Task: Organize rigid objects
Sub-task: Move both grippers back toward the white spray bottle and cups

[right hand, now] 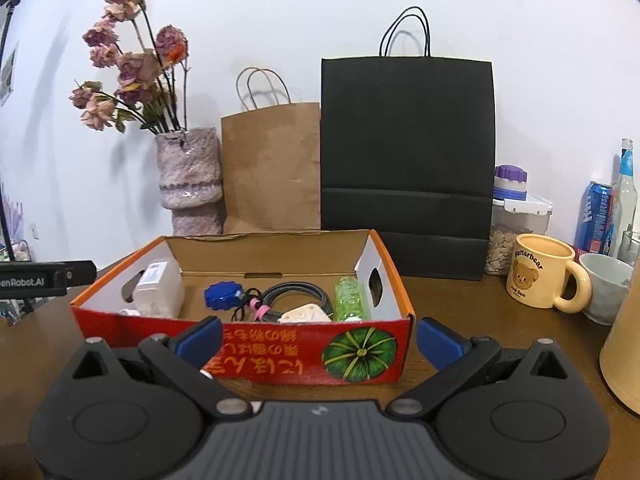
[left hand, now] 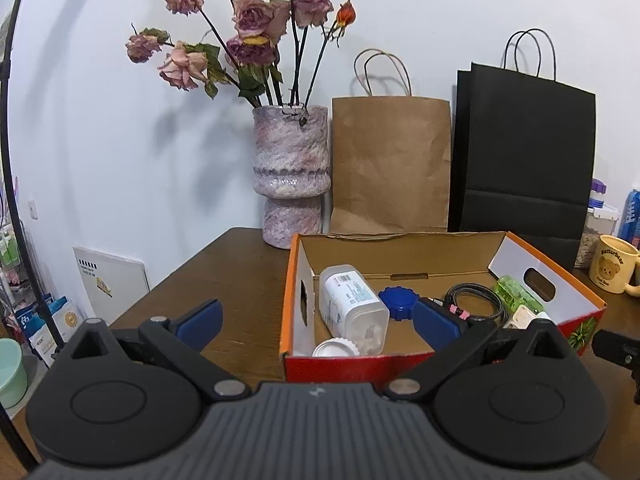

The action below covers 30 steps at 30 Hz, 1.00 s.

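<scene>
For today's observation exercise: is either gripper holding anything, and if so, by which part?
Nothing is held. The left gripper and the right gripper are both open and empty, in front of the cardboard box.

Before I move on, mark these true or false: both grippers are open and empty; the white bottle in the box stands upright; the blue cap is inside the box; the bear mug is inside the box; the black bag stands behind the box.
1. Both the left gripper and the right gripper are open and empty. True.
2. The white bottle stands upright. False: it lies on its side in the box.
3. The blue cap is inside the box. True.
4. The bear mug is inside the box. False: it stands on the table beside it.
5. The black bag stands behind the box. True.
</scene>
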Available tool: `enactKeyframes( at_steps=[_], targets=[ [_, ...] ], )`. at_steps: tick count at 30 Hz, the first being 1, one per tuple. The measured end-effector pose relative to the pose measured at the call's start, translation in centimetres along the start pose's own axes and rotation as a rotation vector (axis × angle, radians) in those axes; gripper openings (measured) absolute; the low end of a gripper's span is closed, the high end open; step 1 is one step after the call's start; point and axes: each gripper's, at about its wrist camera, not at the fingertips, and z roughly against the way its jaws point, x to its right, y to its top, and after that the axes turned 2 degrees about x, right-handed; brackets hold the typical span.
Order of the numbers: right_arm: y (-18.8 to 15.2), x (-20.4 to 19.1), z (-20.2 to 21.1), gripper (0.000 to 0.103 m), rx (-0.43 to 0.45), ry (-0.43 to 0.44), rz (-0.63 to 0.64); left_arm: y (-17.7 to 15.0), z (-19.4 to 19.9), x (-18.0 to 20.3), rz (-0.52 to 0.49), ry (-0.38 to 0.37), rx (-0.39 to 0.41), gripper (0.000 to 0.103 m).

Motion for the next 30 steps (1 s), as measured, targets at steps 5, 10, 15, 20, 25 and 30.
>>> enactKeyframes(
  at_steps=[5,10,15,20,25,30],
  targets=[
    [-0.9,-0.5,1.7,0.103,0.009,-0.006,0.009,-0.3,1.2,-0.9,0.013,0.001,0.002,0.103],
    [-1.7,-1.0,3.2,0.103,0.020,-0.006,0.016,-0.9,1.9,-1.5,0.017,0.002,-0.010,0.103],
    [-2.5,-1.5,4.0,0.103,0.013,-0.006,0.013,-1.7,2.7,-2.2,0.014,-0.002,-0.018,0.103],
    [-3.4,-1.8,4.6,0.103,-0.006,-0.004,0.009,-2.7,3.2,-3.4,0.020,-0.002,-0.044,0.103],
    [-4.3,-2.3,4.7,0.103,-0.039,0.001,0.019,-3.5,3.2,-4.7,0.019,0.014,-0.069,0.103],
    [-5.1,-3.2,4.4,0.103,-0.079,0.011,0.041,-3.8,3.2,-6.2,0.039,0.023,-0.079,0.103]
  ],
)
